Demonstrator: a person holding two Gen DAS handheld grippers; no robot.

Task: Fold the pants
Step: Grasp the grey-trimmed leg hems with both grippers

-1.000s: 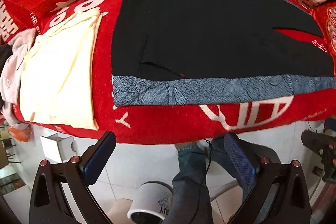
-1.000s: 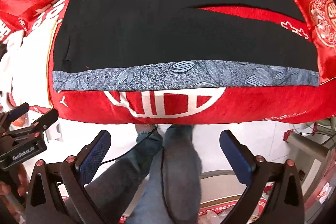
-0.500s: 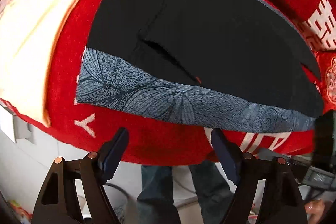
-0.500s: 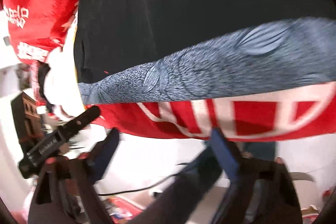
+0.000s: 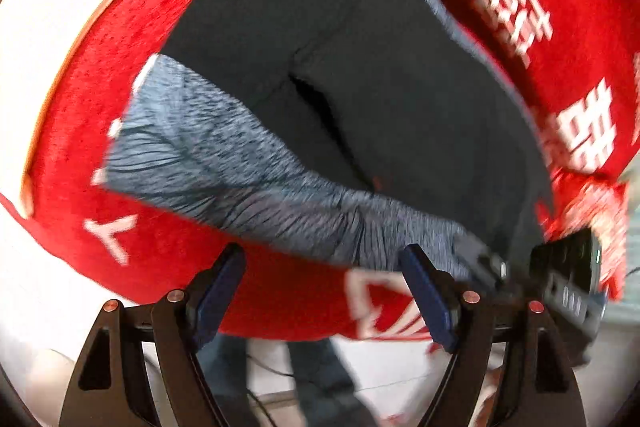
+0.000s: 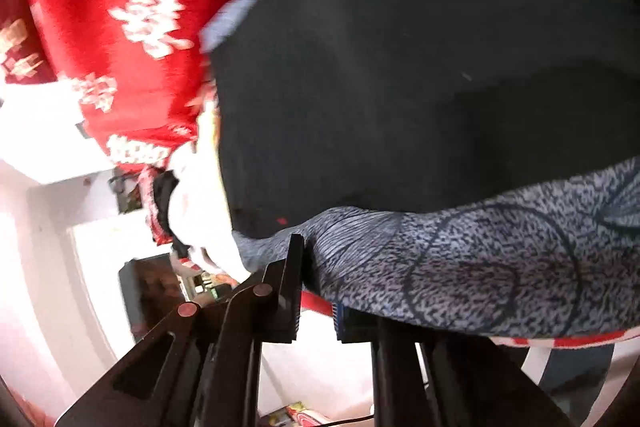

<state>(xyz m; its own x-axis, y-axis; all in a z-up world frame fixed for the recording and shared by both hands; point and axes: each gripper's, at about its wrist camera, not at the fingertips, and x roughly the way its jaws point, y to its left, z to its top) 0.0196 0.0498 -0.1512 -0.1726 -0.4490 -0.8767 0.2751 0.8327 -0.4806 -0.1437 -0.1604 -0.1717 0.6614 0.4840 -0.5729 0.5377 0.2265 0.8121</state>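
left gripper [image 5: 322, 293]: jaws wide apart, nothing in them, at the bed edge | pants [image 5: 360, 99]: flat on red blanket [image 5: 120, 67] | right gripper [image 6: 316, 291]: just closed, pinching the grey side stripe [image 6: 480, 259]

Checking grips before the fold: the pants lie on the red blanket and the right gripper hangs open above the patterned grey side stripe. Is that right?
Not quite. The right wrist view shows the right gripper shut on the patterned grey side stripe, its jaws having just been closing. The pants do lie on the red blanket.
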